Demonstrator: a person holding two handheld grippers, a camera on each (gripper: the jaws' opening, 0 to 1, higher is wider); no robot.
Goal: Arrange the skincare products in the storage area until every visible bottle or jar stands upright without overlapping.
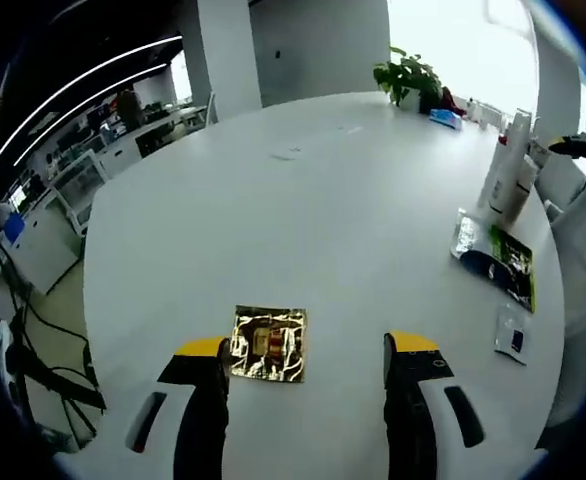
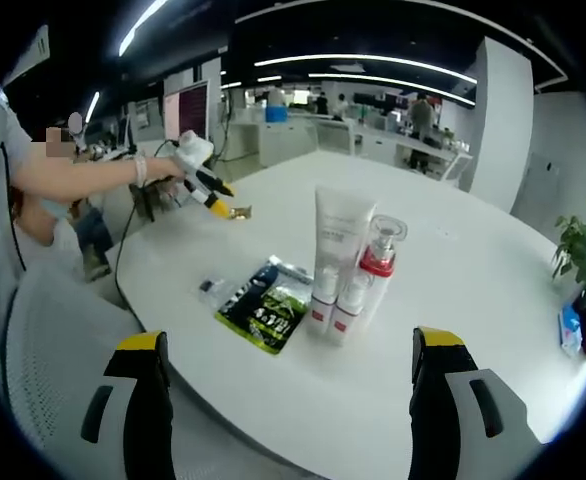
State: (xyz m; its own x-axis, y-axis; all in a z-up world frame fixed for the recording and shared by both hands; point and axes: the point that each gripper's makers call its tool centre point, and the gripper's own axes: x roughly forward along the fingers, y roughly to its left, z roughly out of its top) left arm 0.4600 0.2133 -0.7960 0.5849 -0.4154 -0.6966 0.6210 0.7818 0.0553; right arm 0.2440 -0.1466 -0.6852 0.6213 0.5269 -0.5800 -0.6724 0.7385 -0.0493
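Note:
A gold foil sachet [image 1: 268, 343] lies flat on the round white table [image 1: 303, 200], just inside my left gripper's [image 1: 308, 350] left jaw; that gripper is open and holds nothing. In the right gripper view, white tubes [image 2: 335, 260] and a clear-capped pump bottle [image 2: 378, 262] with a red collar stand upright close together. A black-and-green sachet [image 2: 266, 305] lies flat beside them, with a small sachet [image 2: 213, 287] further left. My right gripper [image 2: 291, 345] is open and empty, short of these items. The left gripper [image 2: 208, 192] shows far left, held over the gold sachet [image 2: 239, 211].
A potted plant [image 1: 408, 75] and a blue item [image 1: 445, 117] sit at the table's far edge. The white tubes [image 1: 508, 165], black-and-green sachet [image 1: 498, 260] and small sachet [image 1: 513, 333] lie to the right in the left gripper view. A person's arm [image 2: 73, 180] reaches in. Office desks stand beyond.

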